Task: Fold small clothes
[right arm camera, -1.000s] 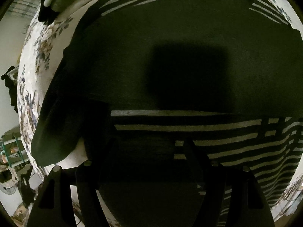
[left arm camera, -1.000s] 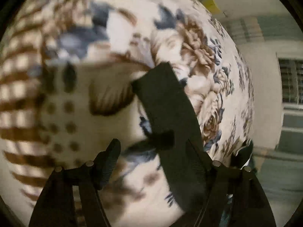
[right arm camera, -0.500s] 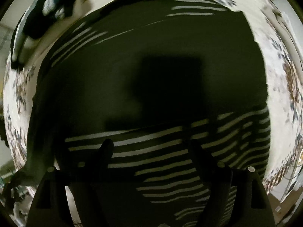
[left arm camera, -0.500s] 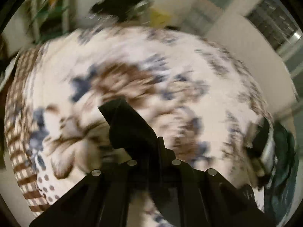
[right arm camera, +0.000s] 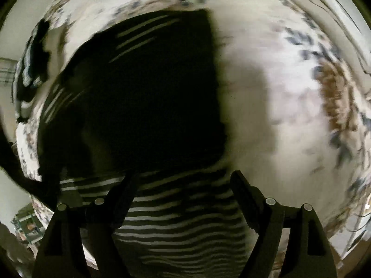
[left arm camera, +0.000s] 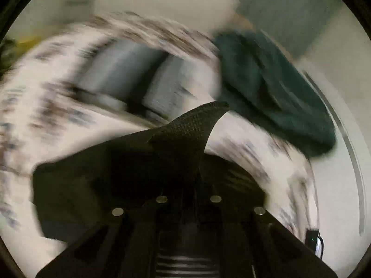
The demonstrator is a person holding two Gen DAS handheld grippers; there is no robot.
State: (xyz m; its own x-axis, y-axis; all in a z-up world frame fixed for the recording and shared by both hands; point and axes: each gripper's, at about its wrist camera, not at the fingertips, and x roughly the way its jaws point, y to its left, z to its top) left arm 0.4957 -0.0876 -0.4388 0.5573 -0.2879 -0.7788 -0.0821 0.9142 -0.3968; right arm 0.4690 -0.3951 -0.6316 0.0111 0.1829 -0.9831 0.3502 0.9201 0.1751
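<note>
A black garment with white stripes (right arm camera: 148, 97) lies spread on the floral bedspread (right arm camera: 278, 81). My right gripper (right arm camera: 183, 180) is open above its striped near part, fingers apart and empty. My left gripper (left arm camera: 189, 185) is shut on a black fabric end of the garment (left arm camera: 185, 136), which sticks up in a pointed flap and drapes to the left over the fingers. The left view is motion-blurred.
A dark green garment (left arm camera: 273, 88) lies on the bedspread (left arm camera: 46, 88) at the right, and grey folded cloth (left arm camera: 129, 74) lies at the centre back. A striped pile (right arm camera: 30, 69) sits at the bed's left edge. Walls and floor lie beyond the bed.
My left gripper closed on the black fabric and swung it up and to the right. My right gripper pulled back and swung right, exposing bare bedspread beside the garment.
</note>
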